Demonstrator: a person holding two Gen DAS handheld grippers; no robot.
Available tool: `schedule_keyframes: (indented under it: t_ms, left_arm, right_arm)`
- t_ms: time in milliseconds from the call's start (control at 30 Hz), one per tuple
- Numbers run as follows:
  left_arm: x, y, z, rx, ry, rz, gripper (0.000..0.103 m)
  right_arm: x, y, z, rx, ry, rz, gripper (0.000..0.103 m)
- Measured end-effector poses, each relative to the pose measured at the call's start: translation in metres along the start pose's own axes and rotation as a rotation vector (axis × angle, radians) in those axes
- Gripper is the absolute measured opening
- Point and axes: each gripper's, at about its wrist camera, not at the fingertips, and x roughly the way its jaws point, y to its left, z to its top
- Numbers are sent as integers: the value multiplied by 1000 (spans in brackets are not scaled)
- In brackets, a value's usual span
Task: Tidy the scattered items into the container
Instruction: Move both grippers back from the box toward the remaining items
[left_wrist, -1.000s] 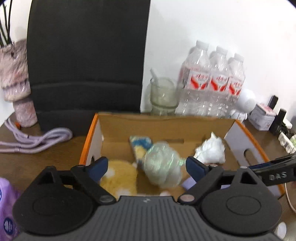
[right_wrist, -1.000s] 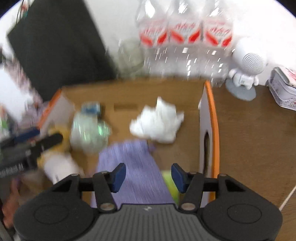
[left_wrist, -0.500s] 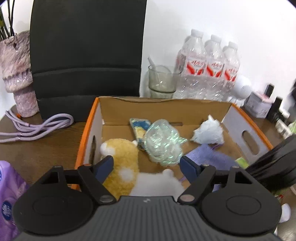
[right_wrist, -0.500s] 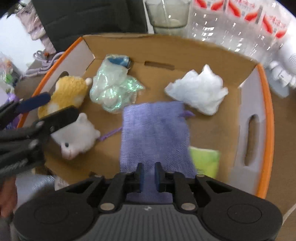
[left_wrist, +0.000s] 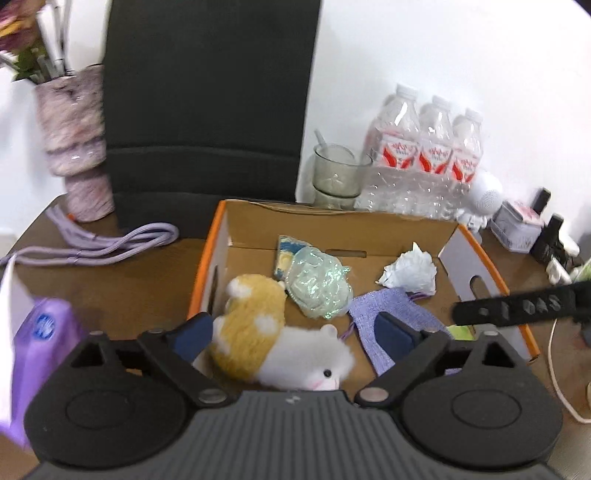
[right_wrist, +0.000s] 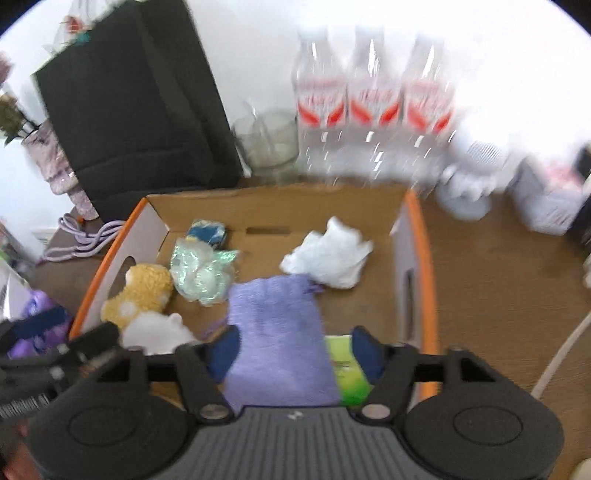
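both grippers (left_wrist: 291, 332) (right_wrist: 291, 350) spread wide and empty over box (left_wrist: 480, 251), green packet (right_wrist: 349, 373) clearest from right wrist

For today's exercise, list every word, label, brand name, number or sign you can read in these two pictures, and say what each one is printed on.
No text here reads with certainty.
Water bottles: red and white labels, print too small to read.
Right gripper, seen from the left wrist: pale letters along its black finger, too blurred to read.
Purple pack: round blue logo, illegible.
Small tin: pink pattern, no readable words.
Green packet: print blurred.
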Motion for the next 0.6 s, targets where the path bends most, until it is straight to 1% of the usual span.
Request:
schedule_keyframes:
  t_ms: [33, 67, 133, 167, 200, 233, 267, 400, 467, 533, 600]
  left_arm:
    - [-13, -1, -6, -3, -59, 7, 101]
    - [-30, -3, -15, 3, -158, 19, 102]
    - [-62, -7, -39, 23, -383, 32, 103]
    - [-74, -9, -51, 31, -467, 28, 103]
    - [-83, -11, -59, 42, -498, 30, 103]
    - [-89, -12, -63, 51, -489, 33, 103]
    - [-95, -12, -67, 56, -475, 31, 103]
    - [-119, -8, -83, 58, -499, 28, 103]
    - [-134, -5, -98, 47, -486, 42, 103]
    - [-156, -4, -128, 34, -475, 57, 103]
    - [-179, -3, -169, 38, -487, 34, 103]
  right_arm:
    - [-11, 2, -9, -29, -64, -14, 79]
    - [-27, 6, -20, -62, -154, -23, 82]
    - [-55, 13, -50, -106, -387, -41, 92]
    - [-64, 16, -66, -112, -489, -54, 92]
    - [-70, 19, -80, -120, -555, -60, 92]
    - [-74, 21, -89, -125, -573, -61, 92]
    - [-75, 23, -94, -123, -569, -59, 92]
    - [-93, 28, -115, -82, -578, -43, 91]
    - [-100, 36, -130, -68, -572, -44, 91]
    - [-109, 39, -164, -32, -570, -49, 92]
    - [-121, 40, -211, -19, -592, -29, 92]
